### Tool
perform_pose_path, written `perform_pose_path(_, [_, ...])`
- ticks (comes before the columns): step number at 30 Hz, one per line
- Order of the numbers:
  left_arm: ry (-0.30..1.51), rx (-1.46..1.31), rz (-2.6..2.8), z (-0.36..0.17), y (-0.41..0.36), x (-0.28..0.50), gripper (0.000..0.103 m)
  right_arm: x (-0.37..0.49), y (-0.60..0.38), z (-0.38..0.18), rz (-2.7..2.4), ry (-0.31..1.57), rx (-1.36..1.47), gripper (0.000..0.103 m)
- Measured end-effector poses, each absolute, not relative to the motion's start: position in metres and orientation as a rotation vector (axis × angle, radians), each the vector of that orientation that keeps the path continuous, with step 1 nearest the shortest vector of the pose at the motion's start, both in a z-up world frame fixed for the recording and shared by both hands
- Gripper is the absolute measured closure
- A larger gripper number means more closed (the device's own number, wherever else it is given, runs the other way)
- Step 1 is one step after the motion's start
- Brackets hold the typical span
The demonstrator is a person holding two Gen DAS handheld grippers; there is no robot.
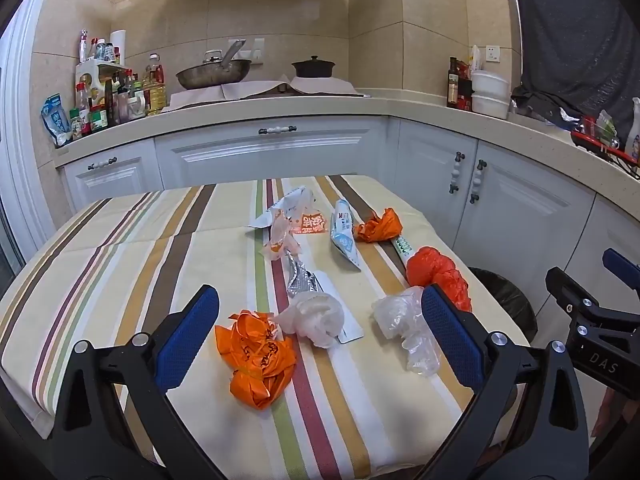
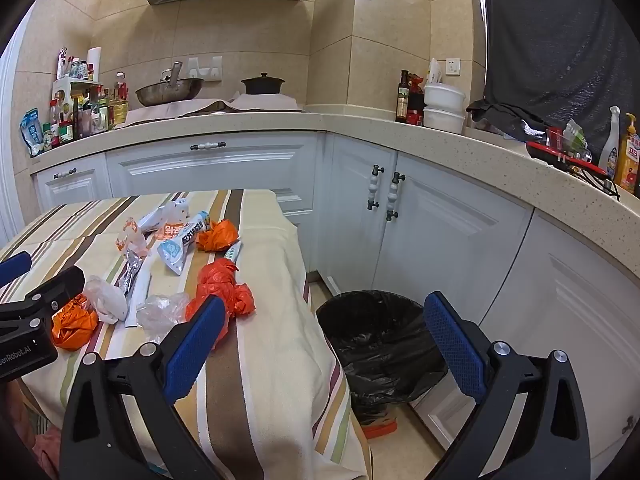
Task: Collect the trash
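Orange bag (image 1: 256, 360) between open left hand-held gripper (image 1: 320, 316)

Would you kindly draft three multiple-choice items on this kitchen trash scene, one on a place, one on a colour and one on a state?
1. Where is the trash bin?
A. on the counter
B. on the floor beside the table
C. on the table

2. What colour is the bin liner?
A. black
B. white
C. blue

3. How is the left gripper?
A. shut on a bag
B. open, holding nothing
C. out of view

Answers: 1 B, it stands on the floor tiles at the table's edge; 2 A, dark plastic lines it; 3 B, its jaws stand wide over the crumpled orange bag.
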State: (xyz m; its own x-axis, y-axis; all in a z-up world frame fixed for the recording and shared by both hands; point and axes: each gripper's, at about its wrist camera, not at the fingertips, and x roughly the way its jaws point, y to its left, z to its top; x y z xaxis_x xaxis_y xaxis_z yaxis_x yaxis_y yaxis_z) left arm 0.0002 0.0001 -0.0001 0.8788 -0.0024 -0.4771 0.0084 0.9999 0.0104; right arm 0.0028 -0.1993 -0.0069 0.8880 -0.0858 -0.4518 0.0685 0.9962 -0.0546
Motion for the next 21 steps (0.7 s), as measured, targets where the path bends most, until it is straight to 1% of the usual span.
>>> perform_pose_path(21, [0.514, 0.016, -0.005, -0.0047, 0.0012, -0.0021, 0.004, 0.0032, -0.1979, -0.0064, -0.079, 0.473, -0.038, 0.006])
